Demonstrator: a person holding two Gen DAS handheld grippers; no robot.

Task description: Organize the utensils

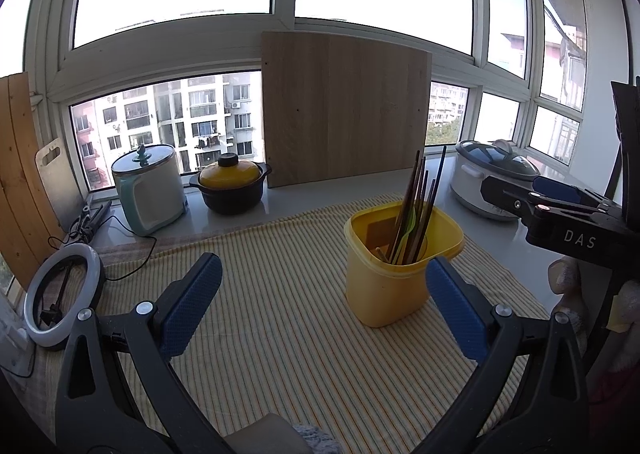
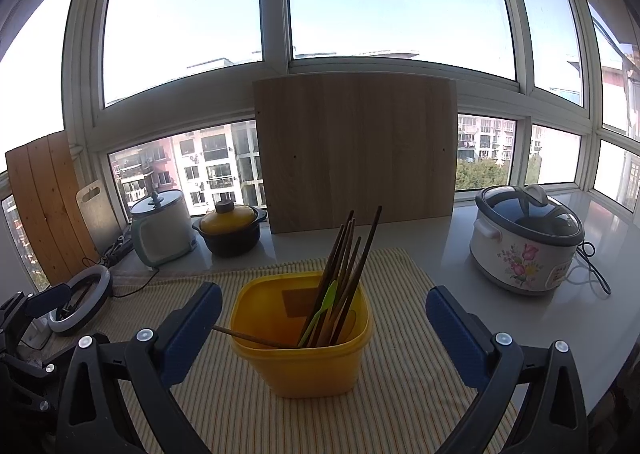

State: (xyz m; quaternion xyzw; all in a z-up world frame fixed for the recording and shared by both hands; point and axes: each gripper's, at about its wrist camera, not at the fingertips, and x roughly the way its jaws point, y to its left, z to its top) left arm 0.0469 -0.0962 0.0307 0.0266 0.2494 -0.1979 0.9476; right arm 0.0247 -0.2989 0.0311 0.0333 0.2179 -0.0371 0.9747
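Note:
A yellow plastic container [image 1: 384, 286] [image 2: 304, 350] stands upright on a striped cloth [image 1: 280, 314] [image 2: 248, 414]. It holds several dark chopsticks [image 1: 420, 205] [image 2: 352, 254] and a green utensil [image 2: 322, 310]; one chopstick [image 2: 248, 338] leans out over the left rim. My left gripper [image 1: 324, 294] is open and empty, low over the cloth, with the container just inside its right finger. My right gripper [image 2: 324, 318] is open and empty, with the container between its fingers. The right gripper also shows at the right of the left wrist view [image 1: 516, 197].
A wooden board [image 1: 344, 109] [image 2: 356, 153] leans on the window behind. A teal-and-white pot [image 1: 150, 189] and a black pot with a yellow lid [image 1: 230, 185] stand back left. A flowered rice cooker [image 2: 524, 242] stands at right. A ring light [image 1: 60, 298] lies at left.

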